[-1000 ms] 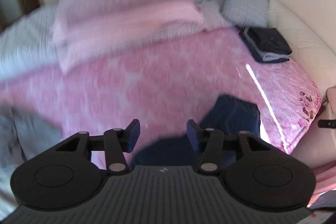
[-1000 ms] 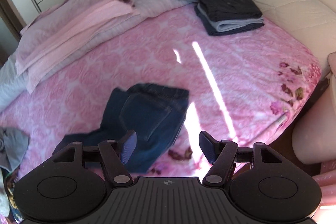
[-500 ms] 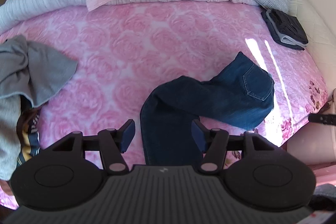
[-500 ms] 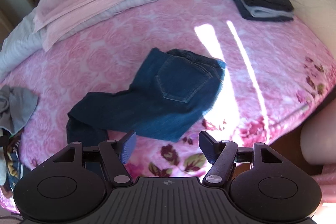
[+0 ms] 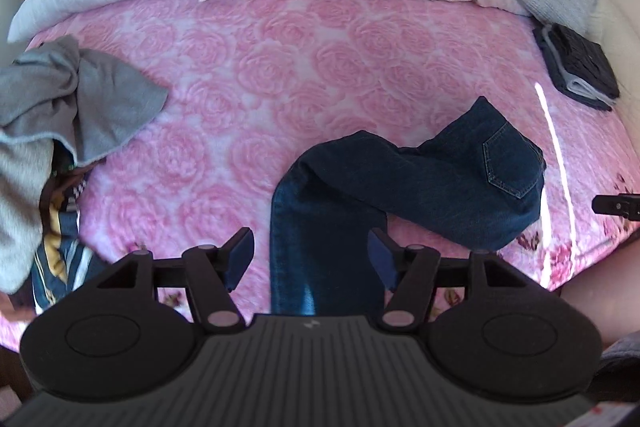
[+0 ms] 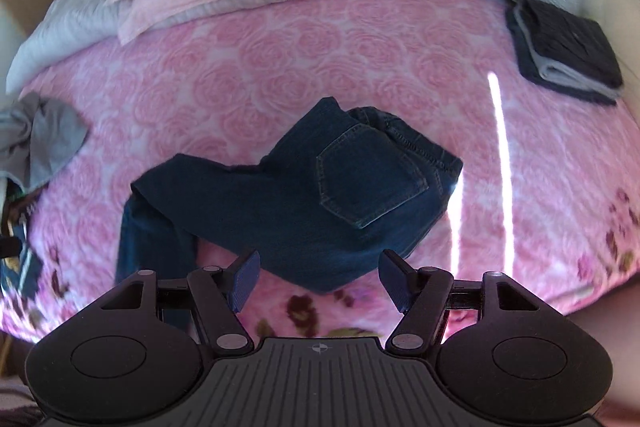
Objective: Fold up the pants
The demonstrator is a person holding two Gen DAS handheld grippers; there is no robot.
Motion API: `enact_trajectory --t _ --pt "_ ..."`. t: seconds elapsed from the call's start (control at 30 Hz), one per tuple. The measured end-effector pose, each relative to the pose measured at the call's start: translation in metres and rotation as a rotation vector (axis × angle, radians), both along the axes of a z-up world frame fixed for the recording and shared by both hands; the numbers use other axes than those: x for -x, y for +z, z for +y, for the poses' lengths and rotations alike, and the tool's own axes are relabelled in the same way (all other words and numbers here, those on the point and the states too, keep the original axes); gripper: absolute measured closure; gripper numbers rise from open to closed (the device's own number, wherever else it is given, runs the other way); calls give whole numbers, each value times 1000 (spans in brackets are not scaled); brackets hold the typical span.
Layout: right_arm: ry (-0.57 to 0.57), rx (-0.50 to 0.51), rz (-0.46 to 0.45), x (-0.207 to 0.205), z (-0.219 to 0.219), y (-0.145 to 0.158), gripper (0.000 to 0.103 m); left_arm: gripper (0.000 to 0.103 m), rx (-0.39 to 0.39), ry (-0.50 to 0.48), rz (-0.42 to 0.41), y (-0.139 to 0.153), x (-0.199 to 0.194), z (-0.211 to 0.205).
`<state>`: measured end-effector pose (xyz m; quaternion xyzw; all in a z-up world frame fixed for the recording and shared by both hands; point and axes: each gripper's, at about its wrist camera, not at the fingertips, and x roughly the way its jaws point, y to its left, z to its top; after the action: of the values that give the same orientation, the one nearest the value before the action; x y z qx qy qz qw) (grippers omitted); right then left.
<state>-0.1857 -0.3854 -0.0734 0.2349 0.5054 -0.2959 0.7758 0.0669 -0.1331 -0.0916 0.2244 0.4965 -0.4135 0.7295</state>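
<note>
Two views are supplied, and each is treated in turn.

Left wrist view: The left gripper is held above the bed with its jaws spread wide and nothing between them. The jeans lie crumpled on the pink bedspread, directly ahead of the gripper. One leg runs straight forward from below the jaws, then bends to the right, where the seat and a back pocket face upward. A heap of grey clothing is seen well apart to the left. A folded dark stack rests far ahead on the right.

Right wrist view: The right gripper is likewise fully parted and empty. The seat section of the jeans lies just ahead of the fingertips, with the waistband turned ahead and to the right. The leg trails off to the left and doubles back toward the near edge of the bed. A strip of sunlight crosses the bedspread on the right.

Hazards, by judgement: The garment is not yet spread flat, so a fold begun now would probably trap the existing twist in the leg. Because the legs appear to overlap, a single pinch may catch both layers, or only one, and drag the garment askew. The leg end nearest the bed edge may slip off if the fabric is pulled toward the grippers. A low pinch may also gather bedspread with the denim.
</note>
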Motion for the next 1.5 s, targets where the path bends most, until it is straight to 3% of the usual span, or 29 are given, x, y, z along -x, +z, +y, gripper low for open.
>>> enact_trajectory --t 0.37,0.67,1.13,1.37,1.43,1.5 --pt "107 -21 41 27 -84 -22 40 41 -30 194 0 -24 61 -33" --pt "56 -75 60 1 -130 -56 40 39 -65 256 -79 -72 33 -27" --pt "-171 -100 51 -55 -161 -98 40 28 -136 87 -20 -216 -65 -75" --pt "-240 -116 20 -108 -181 -123 40 28 -94 39 88 -251 -85 -90" --pt "-266 -130 2 -125 -188 -131 40 40 -83 11 111 -256 -82 -94" --pt "-293 -144 0 -143 -196 -140 40 42 -83 10 109 -258 -80 -96"
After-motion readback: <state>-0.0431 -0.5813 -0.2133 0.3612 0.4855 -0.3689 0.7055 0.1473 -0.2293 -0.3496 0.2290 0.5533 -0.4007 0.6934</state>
